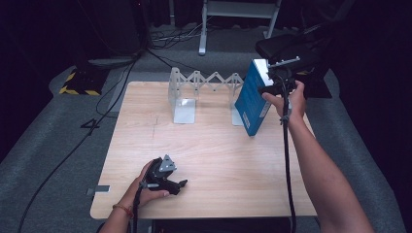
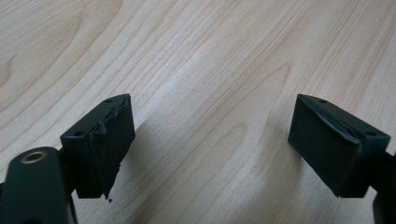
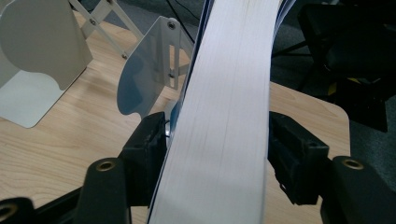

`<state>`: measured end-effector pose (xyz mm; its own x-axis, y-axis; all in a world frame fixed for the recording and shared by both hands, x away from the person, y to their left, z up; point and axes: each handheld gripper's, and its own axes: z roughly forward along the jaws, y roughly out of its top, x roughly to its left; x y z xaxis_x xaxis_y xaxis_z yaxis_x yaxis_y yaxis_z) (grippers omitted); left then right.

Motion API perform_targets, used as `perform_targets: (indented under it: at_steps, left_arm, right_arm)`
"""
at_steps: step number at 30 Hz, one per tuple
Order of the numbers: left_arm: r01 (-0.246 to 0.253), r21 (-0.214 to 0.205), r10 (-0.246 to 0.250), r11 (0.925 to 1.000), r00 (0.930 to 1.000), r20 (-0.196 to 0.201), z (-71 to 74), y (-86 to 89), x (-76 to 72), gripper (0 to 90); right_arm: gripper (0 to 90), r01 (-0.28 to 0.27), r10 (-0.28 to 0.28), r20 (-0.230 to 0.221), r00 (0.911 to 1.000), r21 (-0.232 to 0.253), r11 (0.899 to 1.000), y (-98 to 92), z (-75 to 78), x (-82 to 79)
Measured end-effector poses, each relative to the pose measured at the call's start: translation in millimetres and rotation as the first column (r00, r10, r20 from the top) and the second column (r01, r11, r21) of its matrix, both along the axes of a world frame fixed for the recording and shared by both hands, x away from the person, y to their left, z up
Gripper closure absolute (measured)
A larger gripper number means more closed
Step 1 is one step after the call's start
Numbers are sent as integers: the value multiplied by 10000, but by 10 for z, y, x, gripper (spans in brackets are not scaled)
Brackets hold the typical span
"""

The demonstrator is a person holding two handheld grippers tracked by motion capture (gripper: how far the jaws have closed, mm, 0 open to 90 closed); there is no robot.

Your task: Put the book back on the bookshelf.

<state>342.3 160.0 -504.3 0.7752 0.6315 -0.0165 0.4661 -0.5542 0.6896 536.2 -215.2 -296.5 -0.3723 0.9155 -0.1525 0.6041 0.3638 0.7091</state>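
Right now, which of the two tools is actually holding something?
The right tool, at the table's far right, grips the blue book. The left tool hangs open over bare wood.

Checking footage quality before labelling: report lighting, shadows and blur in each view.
High view: table lit, surroundings near black, image soft. Left gripper view: sharp wood grain, soft shadows under the open left gripper. Right gripper view: book pages bright and washed out between the right gripper jaws; bookend carries bluish shading.

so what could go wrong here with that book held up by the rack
The right gripper pinches the blue book by its page edge alone, so the tilted book could pivot or slip. The book's lower corner sits beside the expandable bookend rack, whose light end plate might get knocked aside. The left gripper lies open near the table's front, too far off to steady anything.
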Motion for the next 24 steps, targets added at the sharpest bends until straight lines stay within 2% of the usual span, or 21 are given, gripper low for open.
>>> perform_targets:
  at_steps: [4,10,13,16,24]
  left_arm:
    - [-7,6,7,10000,10000,1,0,0,0,148]
    - [-4,5,4,10000,10000,1,0,0,0,148]
    - [-4,6,4,10000,10000,-1,0,0,0,148]
    - [-8,3,8,10000,10000,0,0,0,0,148]
    - [0,-3,0,10000,10000,-4,0,0,0,148]
  right_arm:
    - [366,-149,150,85,9999,-79,9999,-10,19,-59]
    - [347,-748,753,184,9970,-245,9969,-20,42,-171]
    - [344,-896,900,259,9956,-153,9959,-51,52,-216]
    - [337,-1249,1250,192,9920,-47,9922,-66,56,-259]
    - [316,-1934,1952,468,9796,-411,9803,-88,30,-388]
